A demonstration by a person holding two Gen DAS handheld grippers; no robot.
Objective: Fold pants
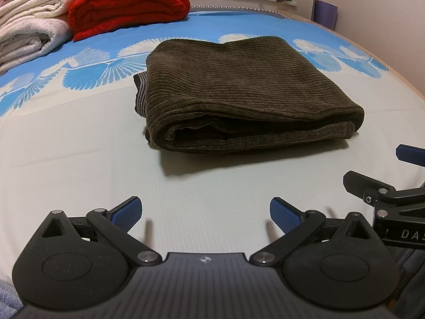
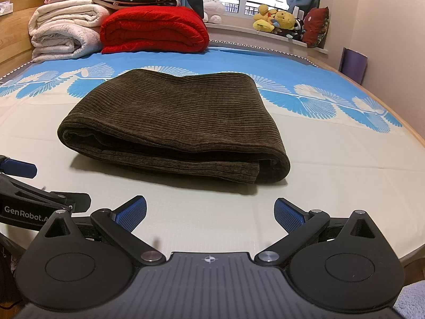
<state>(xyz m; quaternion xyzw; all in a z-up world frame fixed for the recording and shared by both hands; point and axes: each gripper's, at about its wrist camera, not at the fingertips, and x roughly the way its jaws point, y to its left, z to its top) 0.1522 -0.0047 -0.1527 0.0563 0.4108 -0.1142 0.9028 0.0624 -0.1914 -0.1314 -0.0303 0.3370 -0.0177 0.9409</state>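
Both claws hang spread wide and empty over the bed's near edge: left gripper [image 1: 205, 214], then right gripper [image 2: 209, 214]. Ahead, mid-bed [image 1: 79, 159], the pants [image 1: 239, 93] lie folded into a thick brown corduroy bundle — soft, ribbed, grippy, probably fairly heavy. Likely best pinched at the rounded near fold.

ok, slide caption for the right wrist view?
Folded brown pants on the bed, both open grippers, right and left, held clear.

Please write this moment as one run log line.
pants: folded, on bed | left gripper: open, empty | right gripper: open, empty
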